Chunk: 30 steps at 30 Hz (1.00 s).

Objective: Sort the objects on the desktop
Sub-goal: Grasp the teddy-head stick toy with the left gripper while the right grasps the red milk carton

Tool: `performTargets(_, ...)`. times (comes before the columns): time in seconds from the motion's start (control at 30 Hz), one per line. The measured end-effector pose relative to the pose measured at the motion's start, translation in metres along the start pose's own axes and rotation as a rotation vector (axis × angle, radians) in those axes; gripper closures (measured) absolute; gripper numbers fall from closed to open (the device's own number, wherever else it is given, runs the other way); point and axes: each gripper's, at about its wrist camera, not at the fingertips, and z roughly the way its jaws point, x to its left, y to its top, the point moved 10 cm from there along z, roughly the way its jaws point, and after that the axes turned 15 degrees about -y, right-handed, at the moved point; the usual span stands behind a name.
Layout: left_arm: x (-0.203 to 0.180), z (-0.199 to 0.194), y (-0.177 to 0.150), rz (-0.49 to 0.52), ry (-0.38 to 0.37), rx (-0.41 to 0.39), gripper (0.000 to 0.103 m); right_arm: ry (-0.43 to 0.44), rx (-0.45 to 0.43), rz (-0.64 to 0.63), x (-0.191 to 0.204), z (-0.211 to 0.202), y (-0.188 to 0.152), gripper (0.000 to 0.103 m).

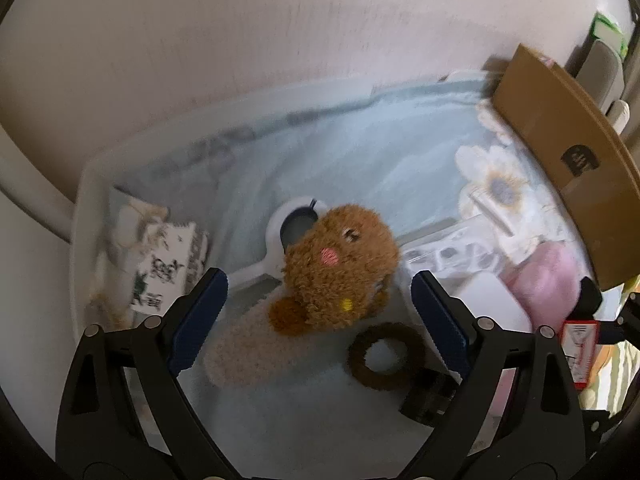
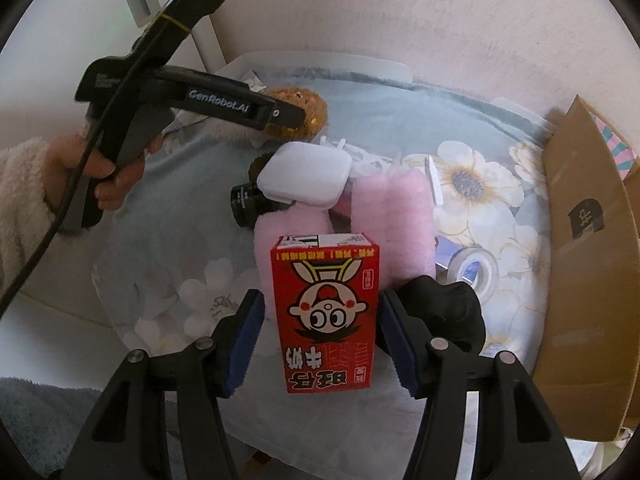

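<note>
Sorting is at the pick-up step on a blanket-covered table against a pale wall. Left tool hangs over a brown plush toy lying toward the table's far left corner, blue pads wide apart on either side and clear of the fur. Right tool straddles a red milk carton at the near edge; narrow gaps show between pads and carton sides, so it is not yet gripped. A cardboard box stands along the right edge, likely the destination. Next, each tool needs to close squarely on its item, then lift clear of the pink fluffy cloth and white case behind the carton.
</note>
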Motion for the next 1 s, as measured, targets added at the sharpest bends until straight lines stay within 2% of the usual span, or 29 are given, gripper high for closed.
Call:
performTargets(0.07, 0.003, 0.009, -0.006, -0.016, 0.003, 0.019, 0.022, 0.007, 0.007, -0.002, 0.001, 0.003, -0.001, 0.051)
performTargets(0.27, 0.005, 0.016, -0.018, -0.020, 0.020, 0.029, 0.030, 0.011, 0.031, -0.010, 0.003, 0.013, -0.003, 0.056)
performTargets(0.5, 0.004, 0.005, -0.017, -0.022, 0.024, -0.001, 0.061, 0.024, 0.016, -0.018, 0.004, 0.011, 0.000, 0.057)
performTargets(0.57, 0.003, -0.001, -0.016, -0.030, 0.027, -0.015, 0.065, 0.032, 0.012, -0.012, 0.005, 0.009, 0.001, 0.057)
performTargets(0.8, 0.001, -0.021, -0.009, -0.109, -0.008, -0.083, 0.066, 0.048, 0.007, 0.015, 0.007, -0.003, 0.003, 0.057)
performTargets(1.0, -0.002, -0.057, -0.002, -0.149, 0.021, -0.138, 0.066, 0.059, -0.010, 0.071, -0.002, -0.018, 0.013, 0.057)
